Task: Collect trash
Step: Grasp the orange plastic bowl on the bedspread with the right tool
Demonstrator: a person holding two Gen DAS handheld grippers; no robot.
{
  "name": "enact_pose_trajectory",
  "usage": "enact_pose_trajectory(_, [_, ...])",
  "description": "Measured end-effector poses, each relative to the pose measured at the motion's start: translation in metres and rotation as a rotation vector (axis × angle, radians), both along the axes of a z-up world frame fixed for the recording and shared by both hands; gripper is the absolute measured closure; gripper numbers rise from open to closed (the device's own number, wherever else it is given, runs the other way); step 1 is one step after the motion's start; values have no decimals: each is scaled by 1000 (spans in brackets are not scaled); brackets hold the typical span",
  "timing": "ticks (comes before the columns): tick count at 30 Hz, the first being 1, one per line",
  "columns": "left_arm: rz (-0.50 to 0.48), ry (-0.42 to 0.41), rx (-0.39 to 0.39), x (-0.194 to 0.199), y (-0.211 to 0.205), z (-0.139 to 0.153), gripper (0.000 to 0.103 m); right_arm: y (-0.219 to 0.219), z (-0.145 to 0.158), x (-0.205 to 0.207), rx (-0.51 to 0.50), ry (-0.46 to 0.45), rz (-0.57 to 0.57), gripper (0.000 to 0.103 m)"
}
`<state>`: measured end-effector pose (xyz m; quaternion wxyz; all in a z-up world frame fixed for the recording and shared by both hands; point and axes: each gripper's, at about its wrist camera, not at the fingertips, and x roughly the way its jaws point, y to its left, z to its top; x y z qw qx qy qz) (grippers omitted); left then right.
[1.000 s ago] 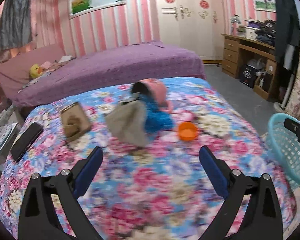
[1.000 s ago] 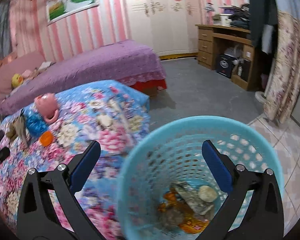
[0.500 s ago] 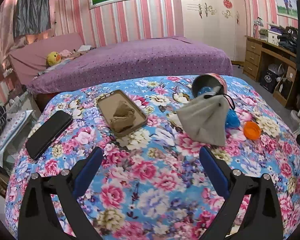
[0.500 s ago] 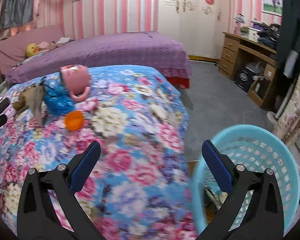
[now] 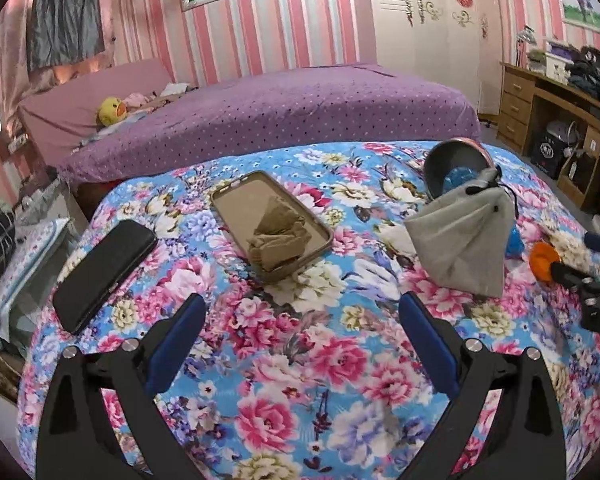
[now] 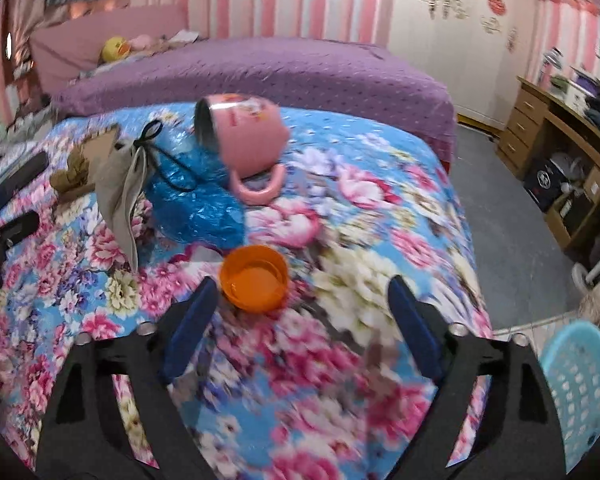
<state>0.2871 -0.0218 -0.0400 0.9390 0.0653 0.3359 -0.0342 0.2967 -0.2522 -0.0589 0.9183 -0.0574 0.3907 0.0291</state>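
Observation:
My left gripper [image 5: 300, 312] is open and empty over the floral bedspread [image 5: 300, 380]. Ahead of it a crumpled brown paper [image 5: 278, 236] lies in a tan phone case [image 5: 236, 196]. My right gripper [image 6: 300, 296] is open and empty, just short of an orange cap [image 6: 254, 278], which also shows in the left wrist view [image 5: 542, 260]. Behind the cap lie a crumpled blue plastic wrapper [image 6: 196, 204], a grey drawstring pouch [image 6: 122, 184] and a tipped pink mug [image 6: 240, 136]. The blue trash basket [image 6: 580, 384] stands on the floor at the lower right.
A black phone [image 5: 104, 272] lies left of the phone case. A purple bed [image 5: 260, 120] with a yellow duck toy [image 5: 110, 110] lies behind. A wooden desk [image 6: 560, 136] stands at the right, across grey floor [image 6: 508, 240].
My right gripper swung left from above the basket to over the bed, close to the orange cap. My left gripper's view shifted left toward the phone case and came nearer.

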Motion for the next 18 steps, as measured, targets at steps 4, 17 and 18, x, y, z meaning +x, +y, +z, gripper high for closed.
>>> enact_pose_trajectory(4, [14, -7, 4, 8, 1, 0, 8, 8, -9, 16, 24, 50, 55, 49])
enact_pose_trajectory(17, [-78, 19, -38, 14, -43, 1, 8, -40, 10, -35, 36, 5, -46, 62])
enact_pose_trajectory(18, [-98, 22, -52, 12, -49, 2, 8, -45, 13, -43, 42, -6, -61, 62])
